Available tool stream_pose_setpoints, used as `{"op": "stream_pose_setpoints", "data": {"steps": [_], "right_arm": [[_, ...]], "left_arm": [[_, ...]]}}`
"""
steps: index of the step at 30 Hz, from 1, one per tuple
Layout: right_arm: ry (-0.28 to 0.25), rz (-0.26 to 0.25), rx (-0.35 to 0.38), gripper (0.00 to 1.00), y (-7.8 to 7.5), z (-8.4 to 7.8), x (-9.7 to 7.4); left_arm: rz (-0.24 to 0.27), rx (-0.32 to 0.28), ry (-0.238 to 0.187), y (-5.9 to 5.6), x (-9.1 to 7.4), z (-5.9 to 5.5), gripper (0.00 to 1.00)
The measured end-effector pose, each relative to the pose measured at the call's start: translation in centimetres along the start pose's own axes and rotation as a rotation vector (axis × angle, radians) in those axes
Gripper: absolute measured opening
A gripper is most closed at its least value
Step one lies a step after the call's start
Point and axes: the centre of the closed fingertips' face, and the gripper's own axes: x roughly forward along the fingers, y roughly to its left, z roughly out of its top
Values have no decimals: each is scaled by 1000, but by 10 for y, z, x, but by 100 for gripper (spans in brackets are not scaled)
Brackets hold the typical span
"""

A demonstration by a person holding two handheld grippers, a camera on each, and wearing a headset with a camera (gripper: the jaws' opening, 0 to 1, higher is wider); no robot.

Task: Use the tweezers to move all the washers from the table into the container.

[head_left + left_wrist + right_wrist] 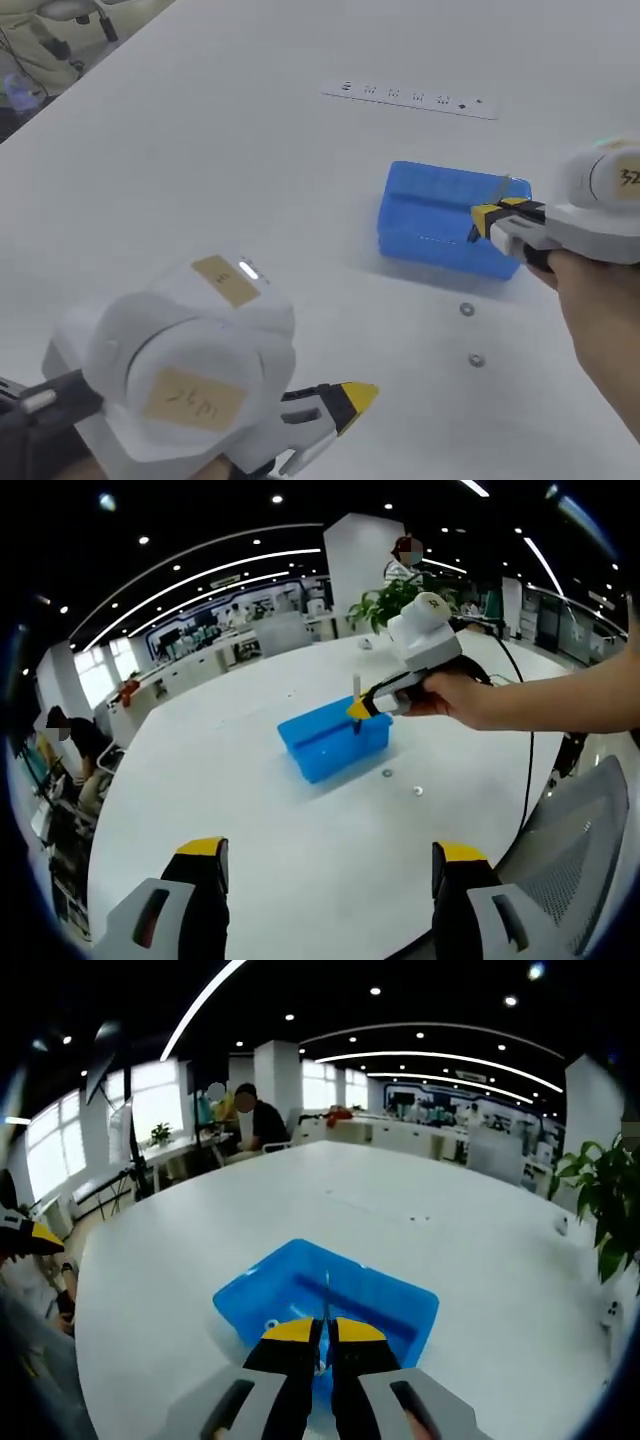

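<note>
A person is standing at a wide white bench (200, 180), holding a gripper in each hand. The right claw (487, 222) is pinching a thin pair of tweezers (505, 187), its yellow-tipped jaws pressing almost together around them. It is hovering over the right end of a blue container (430, 215), an open rectangular tub sitting on the bench. In the right gripper view the tweezers are running straight ahead from between the jaws, above the tub's blue floor. I cannot tell whether their tips are carrying anything. A small pale speck is lying inside the tub, toward the left in that view, too blurred to identify.

Two metal rings are lying flat on the bench on the person's side of the container. One washer (467, 309) is resting near the tub's front wall, and a second washer (476, 359) is lying a little closer to the person. They are apart from each other and from the tub.

The left claw (330, 852) is hanging low over bare bench, well apart from the container, its jaws spreading wide and gripping nothing.

A white power strip (410, 100) is lying flat beyond the container.
</note>
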Motion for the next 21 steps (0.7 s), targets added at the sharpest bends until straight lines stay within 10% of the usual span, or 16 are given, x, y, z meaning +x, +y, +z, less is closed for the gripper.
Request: {"op": "stream_pose_setpoints", "data": {"steps": [21], "right_arm": [[17, 19, 5, 2, 3, -8, 2]], "left_arm": [[-1, -3, -8, 0, 2, 3, 85]]}}
